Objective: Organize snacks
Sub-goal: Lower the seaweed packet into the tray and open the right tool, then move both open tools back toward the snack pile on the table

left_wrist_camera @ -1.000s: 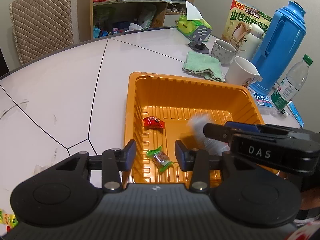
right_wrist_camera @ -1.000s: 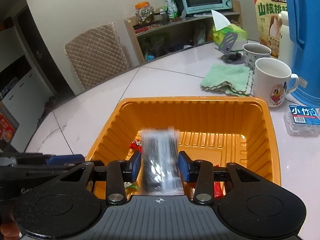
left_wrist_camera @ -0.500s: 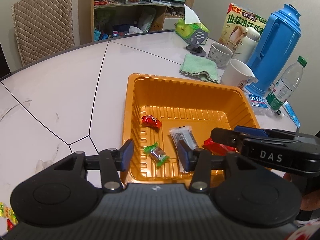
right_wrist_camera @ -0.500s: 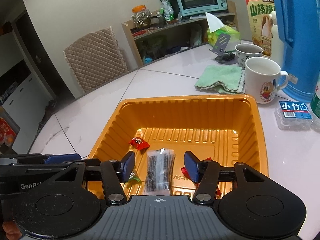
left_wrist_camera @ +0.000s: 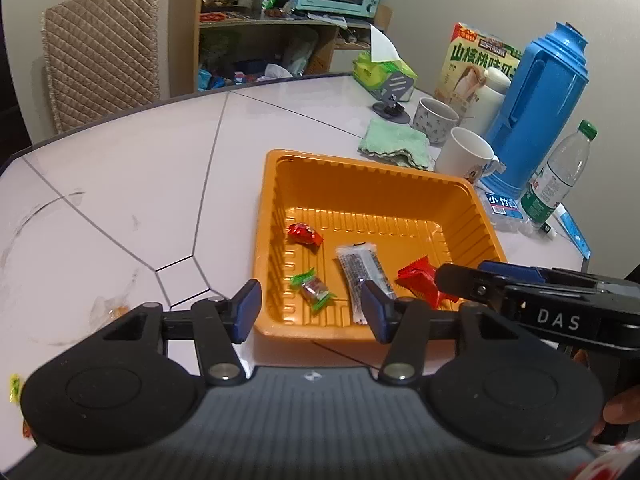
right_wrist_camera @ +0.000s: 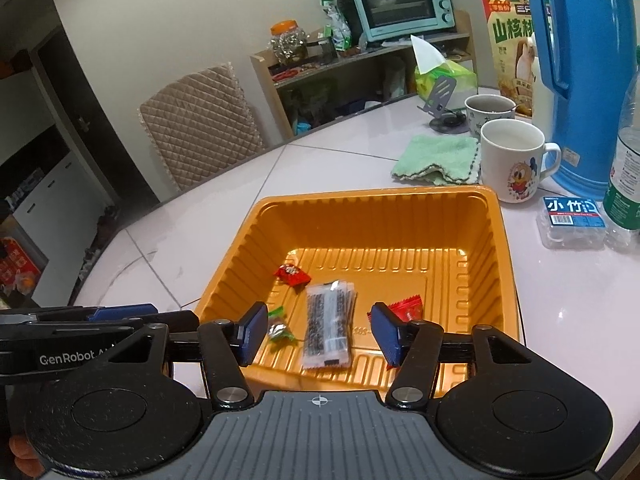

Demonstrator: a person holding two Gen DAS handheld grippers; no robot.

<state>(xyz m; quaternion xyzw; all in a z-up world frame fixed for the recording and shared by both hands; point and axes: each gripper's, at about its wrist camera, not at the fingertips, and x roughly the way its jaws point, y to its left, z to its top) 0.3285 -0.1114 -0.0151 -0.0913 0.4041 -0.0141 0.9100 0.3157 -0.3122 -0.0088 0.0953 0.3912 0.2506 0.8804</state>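
Note:
An orange tray [left_wrist_camera: 360, 176] [right_wrist_camera: 496, 248] sits on the white table. In it lie a clear packet of dark snack [left_wrist_camera: 362, 270] [right_wrist_camera: 329, 322], a small red candy [left_wrist_camera: 305, 234] [right_wrist_camera: 292, 274], a green-wrapped candy [left_wrist_camera: 314, 290] [right_wrist_camera: 280, 328] and a red packet [left_wrist_camera: 420, 278] [right_wrist_camera: 408, 307]. My left gripper [left_wrist_camera: 312, 310] is open and empty above the tray's near edge. My right gripper [right_wrist_camera: 320, 334] is open and empty, just above the clear packet; it also shows at the right of the left wrist view [left_wrist_camera: 520, 292].
Behind the tray are a green cloth [right_wrist_camera: 436, 160], two mugs [right_wrist_camera: 514, 160], a blue thermos [right_wrist_camera: 580, 76], a water bottle [left_wrist_camera: 560, 176], a small blue-labelled box [right_wrist_camera: 572, 216] and a tissue pack [right_wrist_camera: 444, 76]. A yellow wrapper [left_wrist_camera: 14, 388] lies at the far left table edge.
My right gripper opened and let the clear packet drop into the tray, then drew back. Both views pulled back a little from the tray.

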